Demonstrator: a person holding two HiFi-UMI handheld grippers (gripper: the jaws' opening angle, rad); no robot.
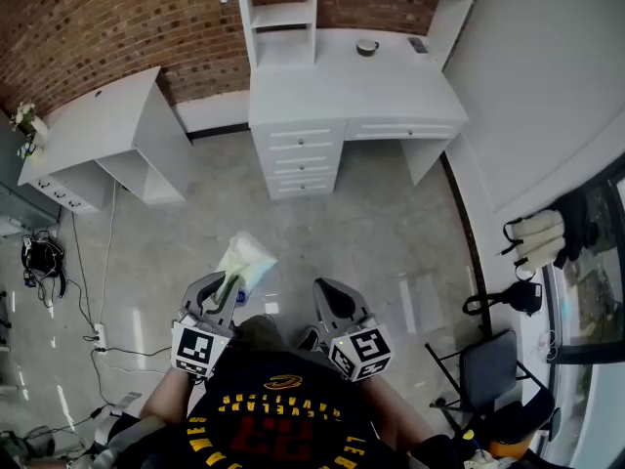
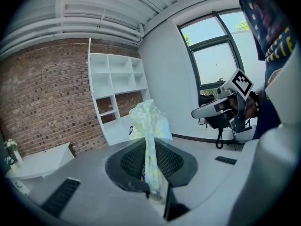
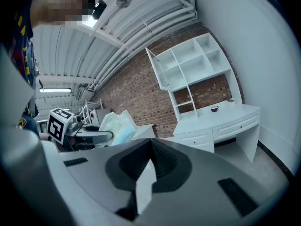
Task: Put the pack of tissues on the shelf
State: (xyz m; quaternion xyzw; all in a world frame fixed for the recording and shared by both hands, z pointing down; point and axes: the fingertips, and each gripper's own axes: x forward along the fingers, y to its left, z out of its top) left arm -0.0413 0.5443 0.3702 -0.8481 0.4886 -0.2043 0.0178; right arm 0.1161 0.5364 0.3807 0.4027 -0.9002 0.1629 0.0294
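Observation:
The pack of tissues (image 1: 244,260), pale green and white soft plastic, sticks up and forward from my left gripper (image 1: 221,287), which is shut on its lower edge. In the left gripper view the pack (image 2: 149,135) stands pinched between the two dark pads. My right gripper (image 1: 328,299) is held beside it at waist height, shut with nothing in it. The white shelf unit (image 1: 281,13) rises over the white desk (image 1: 391,91) ahead, against the brick wall. Its open compartments (image 3: 195,65) show in the right gripper view, as does the pack (image 3: 116,125).
A low white cabinet (image 1: 103,140) stands at the left wall. A small cup (image 1: 367,47) sits on the desk top. To the right are a black folding chair (image 1: 486,364) and bags (image 1: 535,237) by the window wall. Cables and a power strip (image 1: 98,335) lie on the floor at left.

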